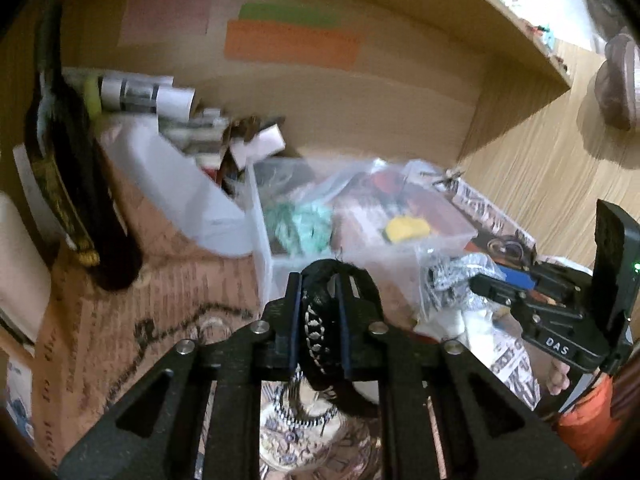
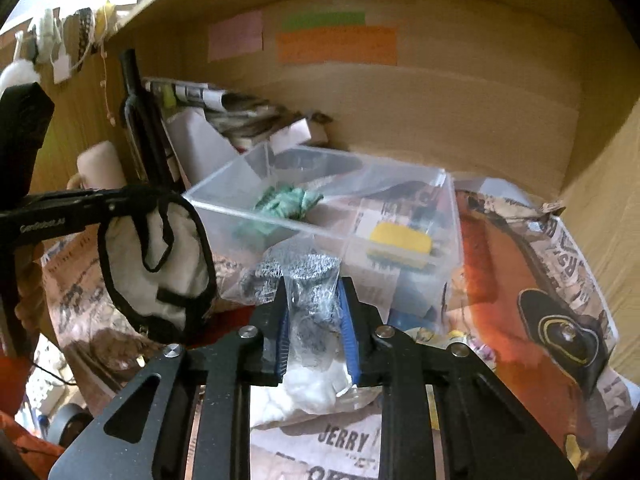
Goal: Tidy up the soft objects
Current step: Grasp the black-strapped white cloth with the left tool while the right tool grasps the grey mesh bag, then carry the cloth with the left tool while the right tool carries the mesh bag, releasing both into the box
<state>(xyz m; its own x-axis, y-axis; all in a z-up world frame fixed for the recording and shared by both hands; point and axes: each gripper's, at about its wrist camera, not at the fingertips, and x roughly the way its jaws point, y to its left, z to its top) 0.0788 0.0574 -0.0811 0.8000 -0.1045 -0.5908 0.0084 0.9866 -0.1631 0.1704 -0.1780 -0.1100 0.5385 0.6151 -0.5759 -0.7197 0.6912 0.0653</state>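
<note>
My left gripper (image 1: 320, 284) is shut on a black-edged white cloth pouch (image 1: 320, 320); in the right wrist view the pouch (image 2: 160, 264) hangs from that gripper (image 2: 132, 196) at the left. My right gripper (image 2: 314, 292) is shut on a clear plastic bag of grey and white soft material (image 2: 312, 308), held just in front of a clear plastic box (image 2: 280, 216). The box holds a teal knitted bundle (image 2: 286, 204) and a yellow sponge (image 2: 400, 238). In the left wrist view the box (image 1: 264, 240), the bag (image 1: 452, 280) and the right gripper (image 1: 484, 286) show ahead and to the right.
Everything sits in a wooden shelf nook lined with newspaper (image 2: 532, 280). Rolled papers and a white container (image 1: 160, 152) crowd the back left. A dark bottle (image 1: 68, 184) stands at the left. Coloured paper notes (image 2: 336, 44) are stuck on the back wall.
</note>
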